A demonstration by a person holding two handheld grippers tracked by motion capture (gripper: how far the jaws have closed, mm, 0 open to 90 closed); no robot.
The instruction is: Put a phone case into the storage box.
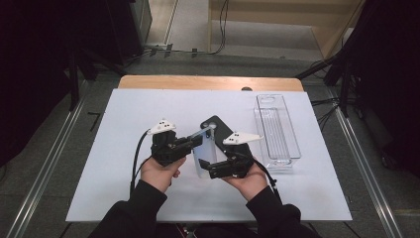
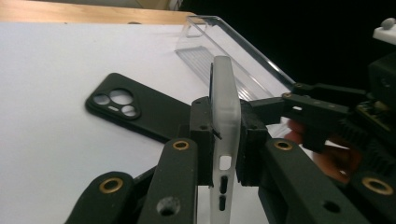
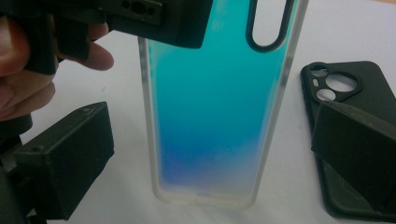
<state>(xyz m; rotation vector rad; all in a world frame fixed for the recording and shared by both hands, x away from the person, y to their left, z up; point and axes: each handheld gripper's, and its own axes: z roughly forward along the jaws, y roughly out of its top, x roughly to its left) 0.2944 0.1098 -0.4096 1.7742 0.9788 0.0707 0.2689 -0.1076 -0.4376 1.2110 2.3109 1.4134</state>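
Nearest the person, two dark sleeves come up from the bottom edge of the high view, each hand carrying a hand-held gripper. The left hand-held gripper (image 1: 190, 144) has its jaws pressed onto the thin edges of a frosted phone case (image 1: 204, 153), pinching it so that in the left gripper view the frosted phone case (image 2: 225, 135) stands edge-on between the two black pads, its port cut-outs facing the camera. The right hand-held gripper (image 1: 214, 171) sits just beside the lower end of that case with its jaws spread; in the right gripper view the case (image 3: 215, 107) hangs between the two wide-apart pads without either one touching it, its back shading from teal to blue with a pale translucent rim and a dark-edged camera cut-out at the top. The case is held above the white worktop (image 1: 124, 124), near its middle. Just behind it lies a black phone case (image 1: 223, 130), flat on the worktop with its camera holes showing. Farther off, toward the right side of the worktop, stands a clear plastic tray (image 1: 276, 130), long and narrow, well apart from both cases. Beyond the white surface a strip of wooden edge (image 1: 208, 83) shows.
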